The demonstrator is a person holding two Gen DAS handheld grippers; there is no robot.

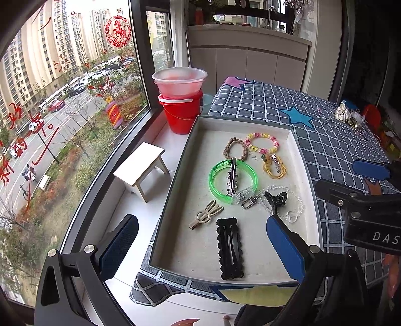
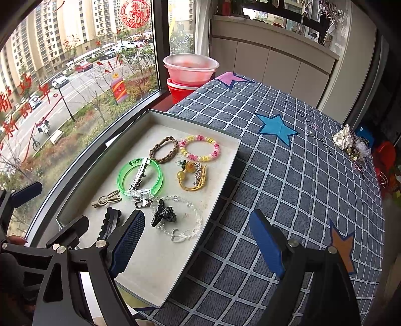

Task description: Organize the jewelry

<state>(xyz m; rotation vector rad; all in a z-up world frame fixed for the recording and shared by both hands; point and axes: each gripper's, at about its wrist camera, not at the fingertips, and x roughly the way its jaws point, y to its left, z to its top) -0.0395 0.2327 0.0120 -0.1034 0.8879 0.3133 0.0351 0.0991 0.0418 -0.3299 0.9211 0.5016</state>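
Spread fingers (image 1: 200, 250) over jewelry tray (image 1: 290, 135)

This is a flat high in a residential block. A big window (image 1: 75, 105) with red paper-cut decorations (image 1: 118, 31) looks down on a street and apartment towers. White cabinets (image 2: 273, 67) with a tap (image 2: 303, 15) stand behind a bench (image 2: 288, 180) with a checked, star-patched cover; plastic buckets (image 1: 181, 105) sit on the sill.

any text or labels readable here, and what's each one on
"DAS", cut off by the picture's edge: white letters on the right gripper.
"好", "年", "新", "都", "的": red stickers on the window.
Small handwritten marks on the tray floor by the pink and yellow bracelet: too small to read.
Dark print on the green bangle: blurred.
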